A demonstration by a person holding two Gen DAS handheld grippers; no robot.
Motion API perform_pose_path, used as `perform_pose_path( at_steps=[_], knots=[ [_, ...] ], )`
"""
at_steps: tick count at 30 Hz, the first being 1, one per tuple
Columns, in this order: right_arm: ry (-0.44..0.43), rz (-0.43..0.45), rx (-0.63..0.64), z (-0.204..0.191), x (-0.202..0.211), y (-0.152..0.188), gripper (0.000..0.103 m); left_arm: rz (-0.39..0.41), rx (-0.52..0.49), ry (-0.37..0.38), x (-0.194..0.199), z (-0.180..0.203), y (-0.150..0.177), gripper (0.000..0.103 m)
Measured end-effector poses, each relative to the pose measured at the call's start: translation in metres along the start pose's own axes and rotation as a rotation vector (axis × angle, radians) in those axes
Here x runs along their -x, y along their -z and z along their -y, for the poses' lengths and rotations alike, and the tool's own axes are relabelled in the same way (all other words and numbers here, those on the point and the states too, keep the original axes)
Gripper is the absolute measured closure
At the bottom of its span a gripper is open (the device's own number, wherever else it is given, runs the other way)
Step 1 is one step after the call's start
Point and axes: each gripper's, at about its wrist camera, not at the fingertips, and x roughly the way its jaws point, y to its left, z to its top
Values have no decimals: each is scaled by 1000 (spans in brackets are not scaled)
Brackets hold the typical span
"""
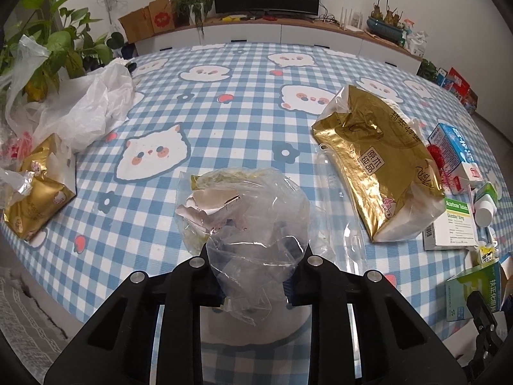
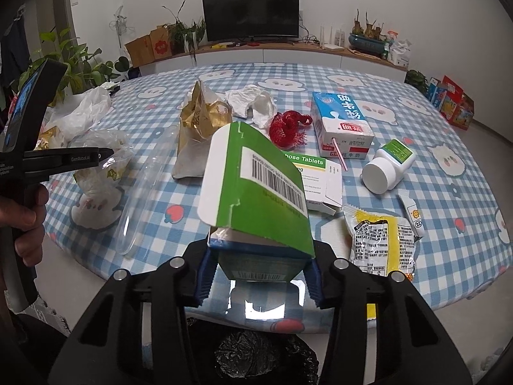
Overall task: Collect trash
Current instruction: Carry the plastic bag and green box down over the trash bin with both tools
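In the left wrist view my left gripper (image 1: 256,276) is shut on the neck of a clear plastic bag (image 1: 247,211) holding crumpled paper and wrappers, and the bag rests on the checked tablecloth (image 1: 240,80). In the right wrist view my right gripper (image 2: 258,276) is shut on a green and white carton (image 2: 256,192) with a barcode, its flap open and tilted up. A black trash bag (image 2: 253,356) lies below that gripper, past the table's near edge. The left gripper (image 2: 102,154) and the hand (image 2: 25,218) holding it show at the left of this view.
Trash is scattered on the table: a gold tissue pack (image 2: 198,118), a milk carton (image 2: 340,122), red mesh (image 2: 285,128), a white pill bottle (image 2: 388,166), a yellow snack wrapper (image 2: 381,240), a clear plastic sleeve (image 2: 141,192) and white plastic bags (image 1: 86,109).
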Motion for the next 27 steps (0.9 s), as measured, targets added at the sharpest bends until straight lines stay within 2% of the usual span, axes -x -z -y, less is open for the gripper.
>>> perform_pose_path(
  at_steps=[13, 21, 27],
  knots=[
    [-18, 53, 12, -12, 57, 8, 59, 75, -4, 37, 78, 2, 39, 79],
    [-23, 94, 15, -20, 102, 19, 59, 95, 2, 59, 125, 6, 79, 79],
    [-20, 93, 10, -23, 124, 37, 59, 89, 13, 69, 143, 4, 114, 79]
  ],
)
